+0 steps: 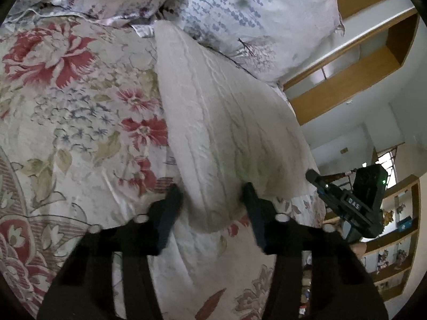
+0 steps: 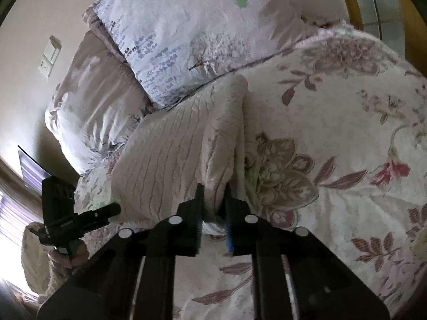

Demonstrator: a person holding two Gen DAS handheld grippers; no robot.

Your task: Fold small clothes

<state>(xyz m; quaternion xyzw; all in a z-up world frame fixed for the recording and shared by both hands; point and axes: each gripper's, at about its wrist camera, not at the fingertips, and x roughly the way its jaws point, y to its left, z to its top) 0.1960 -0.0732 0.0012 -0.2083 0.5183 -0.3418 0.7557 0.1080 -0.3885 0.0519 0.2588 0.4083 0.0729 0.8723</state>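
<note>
Lengthwise, cream knit garment (image 1: 226,122) runs toward pillows (image 1: 253,13); left hand-held gripper (image 1: 213,200) spread, right hand-held gripper (image 2: 213,200) pinching its hem.

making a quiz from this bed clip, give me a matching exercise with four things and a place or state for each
Things:
1. left gripper
2. right gripper
3. cream ribbed garment
4. lavender-print pillow

Place or state:
A. at the head of the bed, beyond the garment
B. jaws spread wide around the garment's near end
C. jaws close together, pinching a garment edge
D. lying folded on the floral bedspread

Pairs: 1-B, 2-C, 3-D, 4-A
</note>
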